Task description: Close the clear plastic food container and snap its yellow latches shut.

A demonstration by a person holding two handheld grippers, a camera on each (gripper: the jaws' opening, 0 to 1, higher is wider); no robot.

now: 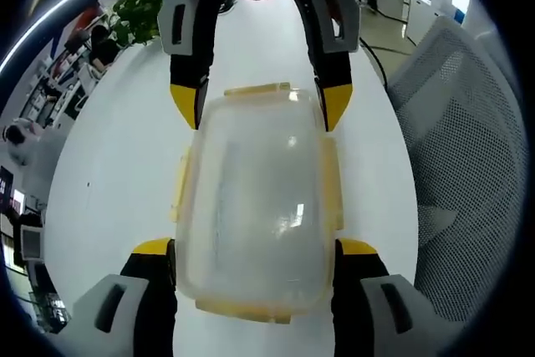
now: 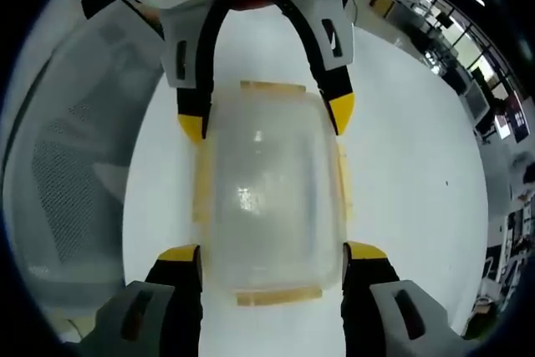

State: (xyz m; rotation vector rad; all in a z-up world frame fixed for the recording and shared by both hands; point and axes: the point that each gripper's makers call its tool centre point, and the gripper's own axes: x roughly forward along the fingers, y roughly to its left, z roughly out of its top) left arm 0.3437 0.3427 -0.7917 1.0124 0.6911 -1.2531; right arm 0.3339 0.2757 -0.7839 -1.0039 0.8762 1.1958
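- Two grippers face each other across one clear plastic food container [image 1: 255,206], which lies flat on a white table [image 1: 117,165] with its lid [image 1: 259,181] already seated on top.
- In the left gripper view, the left gripper [image 1: 255,250] has its jaws spread wide, one yellow tip at each long side of the near end of the box; whether the tips touch the walls cannot be told.
- In the same view the right gripper [image 1: 261,106] straddles the far end the same way, jaws wide, tips just beside the corners.
- The right gripper view shows the mirror of this: right gripper [image 2: 272,255] at its near end, left gripper [image 2: 267,119] at the far one.
- Four yellow latches [image 1: 179,190] line the rim and look splayed outward rather than folded flat, so I judge none snapped yet.
- Risk: the box is light and the table smooth, so pressing one latch from the side could slide or spin it unless the other gripper braces it.
- Risk: a lid not fully seated at one corner would leave the latch short of its catch.
- Risk: pinching the thin walls could bow them and pop the lid up.
- A mesh office chair [image 1: 468,173] stands beside the table.
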